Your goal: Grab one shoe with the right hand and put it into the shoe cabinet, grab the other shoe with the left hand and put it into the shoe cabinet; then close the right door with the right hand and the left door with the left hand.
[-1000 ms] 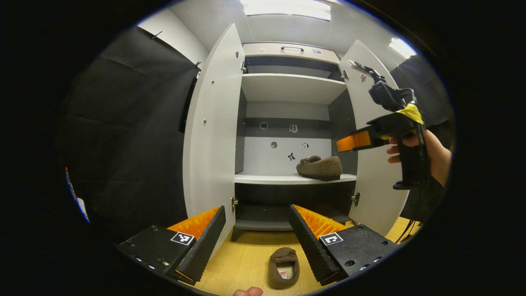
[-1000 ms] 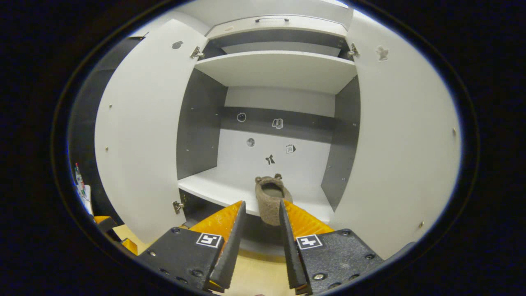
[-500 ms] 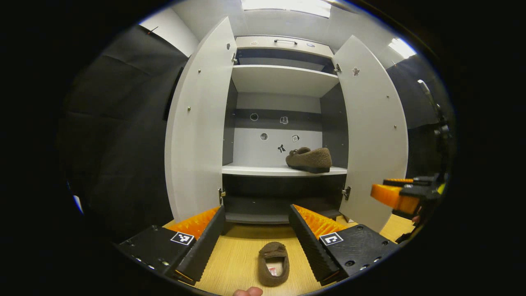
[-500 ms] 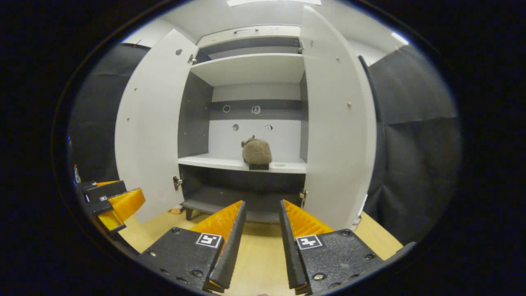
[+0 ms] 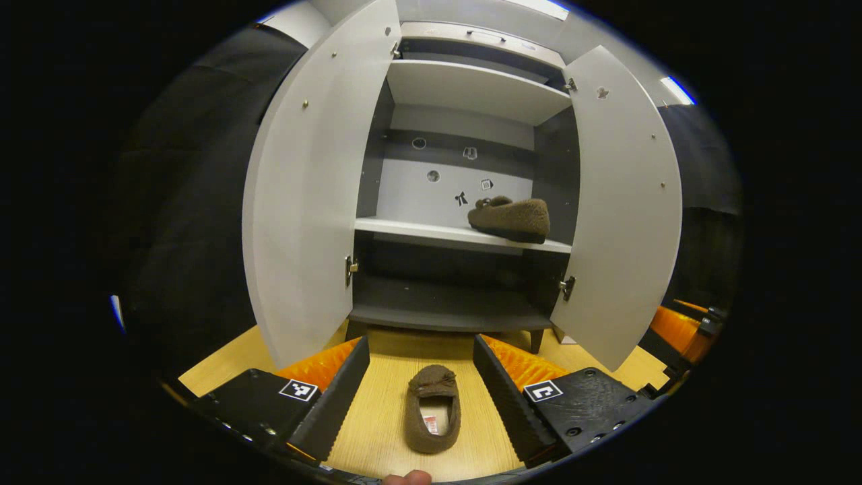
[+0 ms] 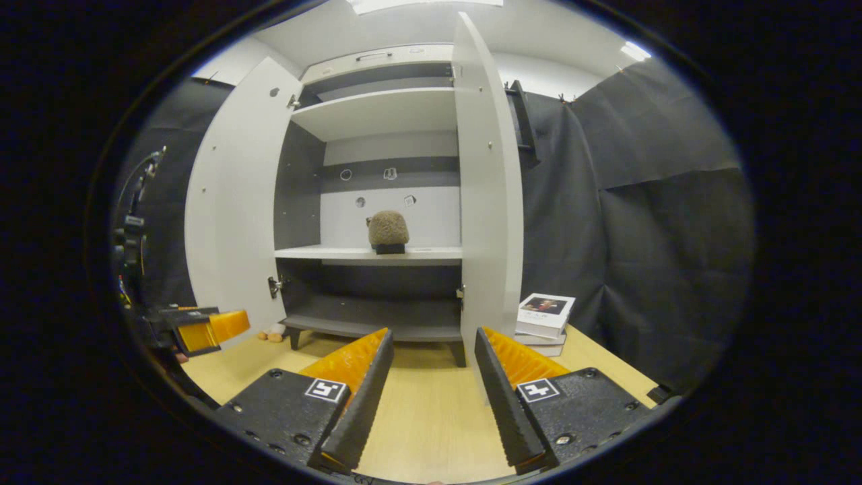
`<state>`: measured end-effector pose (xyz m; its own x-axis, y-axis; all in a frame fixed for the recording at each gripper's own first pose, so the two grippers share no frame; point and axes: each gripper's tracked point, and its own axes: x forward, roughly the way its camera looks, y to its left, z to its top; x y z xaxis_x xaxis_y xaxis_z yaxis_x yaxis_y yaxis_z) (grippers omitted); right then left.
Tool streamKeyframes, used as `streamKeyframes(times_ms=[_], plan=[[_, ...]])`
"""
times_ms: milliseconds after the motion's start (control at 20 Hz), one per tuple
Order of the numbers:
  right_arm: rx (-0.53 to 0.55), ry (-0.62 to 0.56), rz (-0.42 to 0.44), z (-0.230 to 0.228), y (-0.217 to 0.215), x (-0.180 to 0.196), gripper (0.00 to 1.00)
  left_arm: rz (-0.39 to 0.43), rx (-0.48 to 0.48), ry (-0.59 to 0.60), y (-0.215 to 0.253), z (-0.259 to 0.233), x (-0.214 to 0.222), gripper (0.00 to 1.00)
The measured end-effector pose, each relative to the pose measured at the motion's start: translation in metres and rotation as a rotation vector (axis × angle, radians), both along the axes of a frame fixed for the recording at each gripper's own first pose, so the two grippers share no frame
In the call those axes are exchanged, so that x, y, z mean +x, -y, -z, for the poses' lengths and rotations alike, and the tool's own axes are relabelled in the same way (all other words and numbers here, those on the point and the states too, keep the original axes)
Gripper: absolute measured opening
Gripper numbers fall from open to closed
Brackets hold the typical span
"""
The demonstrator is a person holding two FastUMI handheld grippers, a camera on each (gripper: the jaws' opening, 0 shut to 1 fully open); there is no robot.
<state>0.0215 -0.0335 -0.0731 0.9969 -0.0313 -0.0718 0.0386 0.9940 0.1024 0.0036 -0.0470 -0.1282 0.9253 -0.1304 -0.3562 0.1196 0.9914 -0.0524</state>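
Observation:
A brown fuzzy shoe (image 5: 433, 408) lies on the wooden floor in the left gripper view, toe toward the cabinet, between the spread fingers of my open left gripper (image 5: 421, 367). The other brown shoe (image 5: 510, 219) rests on the middle shelf of the white shoe cabinet (image 5: 465, 87), at the right; the right gripper view shows this shoe (image 6: 388, 230) heel-on. Both cabinet doors, the left door (image 5: 303, 195) and the right door (image 5: 623, 202), stand open. My right gripper (image 6: 427, 350) is open and empty, low above the floor, back from the cabinet. The left gripper (image 6: 202, 330) appears at the left of that view.
A stack of books (image 6: 544, 322) sits on the floor right of the cabinet, against the black cloth wall. A small pale object (image 6: 273, 332) lies by the cabinet's left foot. The lower dark shelf (image 5: 448, 306) holds nothing. Wooden floor (image 6: 431, 404) stretches before the cabinet.
The right gripper has drawn back and down from the shelf, leaving the shoe there, and opened a little wider. The left gripper has dipped toward the shoe on the floor.

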Motion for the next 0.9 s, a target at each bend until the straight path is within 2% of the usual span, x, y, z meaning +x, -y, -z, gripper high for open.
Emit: streamKeyframes(times_ms=[150, 300, 450, 600, 900], plan=[[0.021, 0.022, -0.008, -0.011, 0.003, 0.0, 0.78, 0.02, 0.008, -0.15, -0.006, 0.046, 0.005, 0.95], [0.019, 0.025, -0.016, -0.017, 0.005, 0.0, 0.78, 0.03, -0.043, -0.336, -0.008, 0.104, 0.002, 0.96], [0.009, 0.023, -0.019, -0.02, 0.005, -0.001, 0.78, 0.0, -0.077, -0.487, -0.014, 0.15, -0.003, 0.96], [-0.007, 0.011, -0.025, -0.019, 0.005, -0.001, 0.78, -0.015, -0.05, -0.527, -0.02, 0.18, 0.003, 0.96], [-0.022, -0.018, -0.028, -0.013, 0.003, 0.001, 0.78, -0.006, -0.027, -0.572, -0.02, 0.207, 0.009, 0.96]])
